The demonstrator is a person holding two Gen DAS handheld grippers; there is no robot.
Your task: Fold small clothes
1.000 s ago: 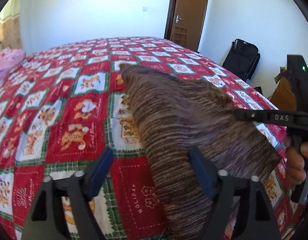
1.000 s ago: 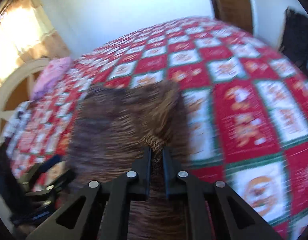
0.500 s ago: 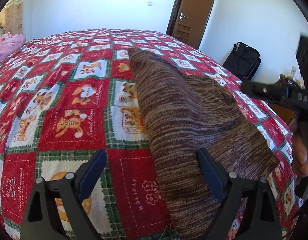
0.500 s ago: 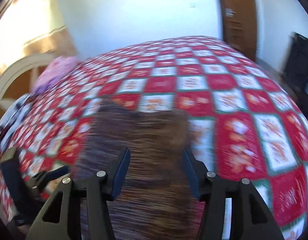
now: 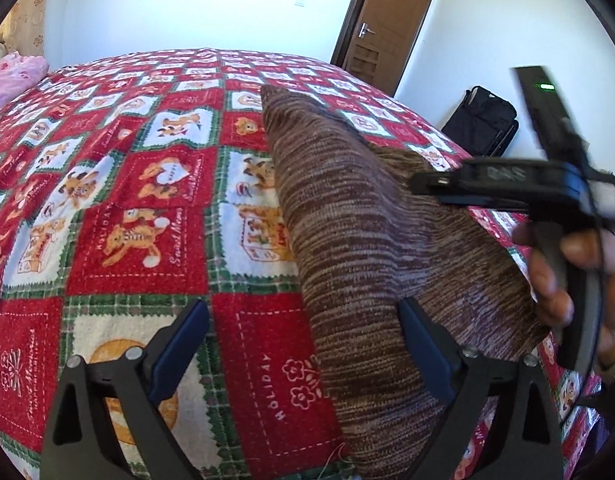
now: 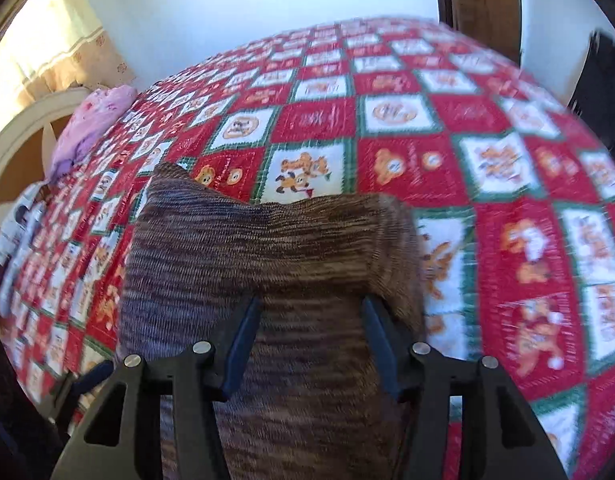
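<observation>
On the bed, near its front edge, lies the knit (image 5: pixel 359 240): a brown-and-grey marled garment, folded into a long wedge that narrows toward the far corner. Its ribbed weave runs in fine crosswise streaks; the cloth looks soft and thick, with a rounded doubled edge along the left side. No pad presses on it, so it rests by its own weight on the quilt (image 5: pixel 119 184), which is a fleecy red, white and green check printed with bears and the word HOLIDAY.

Left gripper (image 5: pixel 303 352) hangs above the knit's near left edge, jaws spread wide and just been opening; quilt and the fold's edge show between them, nothing pinched. Probably it stands clear so the fold can settle.

Right gripper (image 6: pixel 311 344) sits over the knit's near end, jaws about half apart, opened within the last second but not the last half; cloth lies under and between them, unclamped as far as the blurred view allows. In the left view a hand (image 5: pixel 567 280) grips its black handle beside the knit's right corner.

Beyond: pink bedding (image 6: pixel 95 120) bunched at the head end, pale curved headboard (image 6: pixel 23 136), brown door (image 5: pixel 391 24), black bag (image 5: pixel 483 124) against the white wall.

Judgement: one fold just laid and released; a further fold likely remains.
</observation>
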